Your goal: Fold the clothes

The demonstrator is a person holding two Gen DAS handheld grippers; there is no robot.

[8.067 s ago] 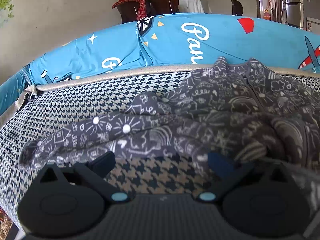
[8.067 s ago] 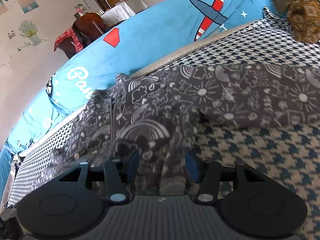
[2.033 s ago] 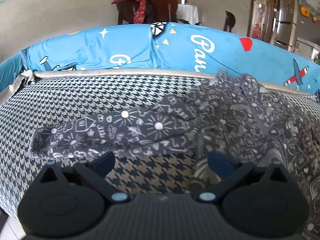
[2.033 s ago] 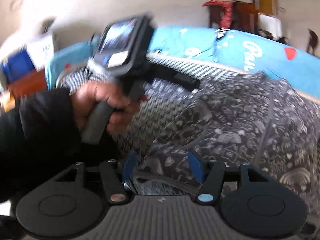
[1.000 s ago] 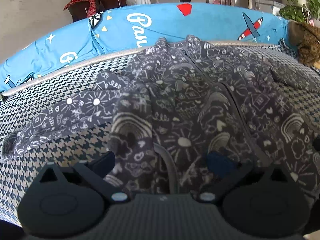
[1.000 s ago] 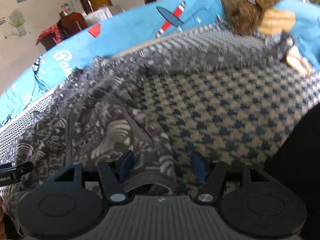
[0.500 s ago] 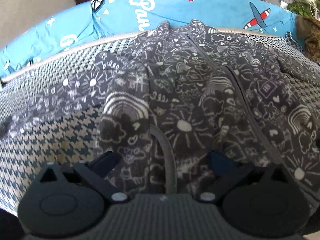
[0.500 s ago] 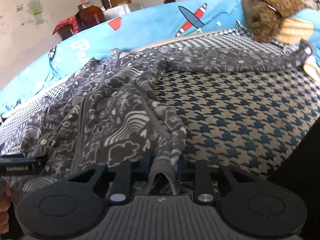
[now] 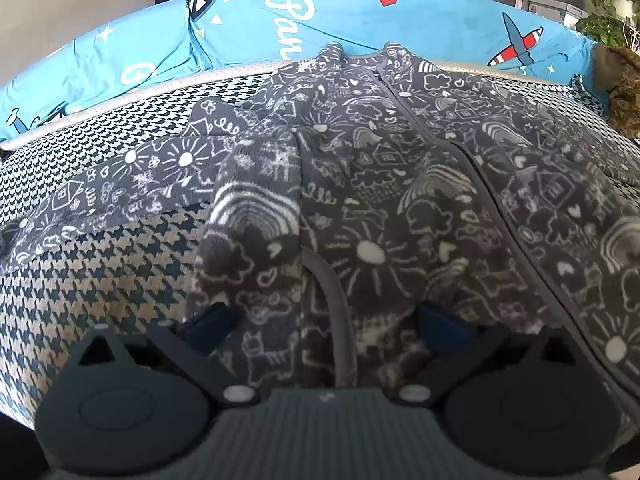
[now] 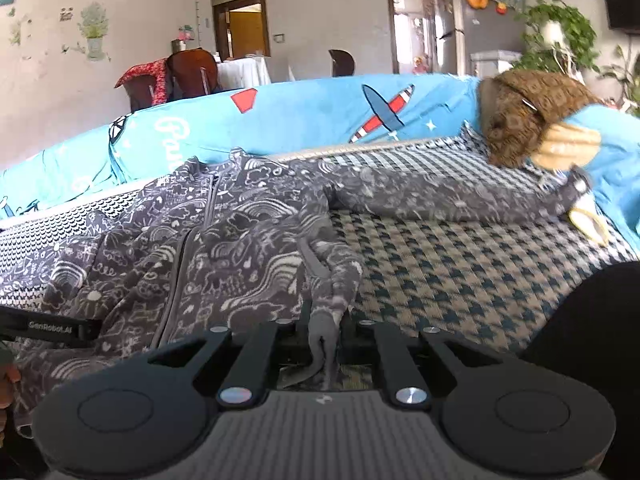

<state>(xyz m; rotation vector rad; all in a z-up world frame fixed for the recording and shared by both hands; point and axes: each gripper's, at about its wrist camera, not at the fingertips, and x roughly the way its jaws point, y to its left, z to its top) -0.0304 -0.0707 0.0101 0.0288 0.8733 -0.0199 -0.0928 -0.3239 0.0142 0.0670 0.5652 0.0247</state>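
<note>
Houndstooth sofa seat [image 10: 460, 264] lies bare right of the grey doodle-print jacket [image 10: 224, 248], backed by blue cushions [image 10: 304, 120]. Right gripper [image 10: 325, 336] pinches the jacket's hem edge; left gripper [image 9: 320, 320] stands apart, straddling the hem near the sleeve [image 9: 120, 184].

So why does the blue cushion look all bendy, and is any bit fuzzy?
Left wrist view: the fisheye lens bows the blue cushion into an arch, and the grey doodle jacket looks sharp. Right wrist view: the cushion bows less, the jacket's far sleeve is slightly soft, and the doorway glares bright white.
</note>
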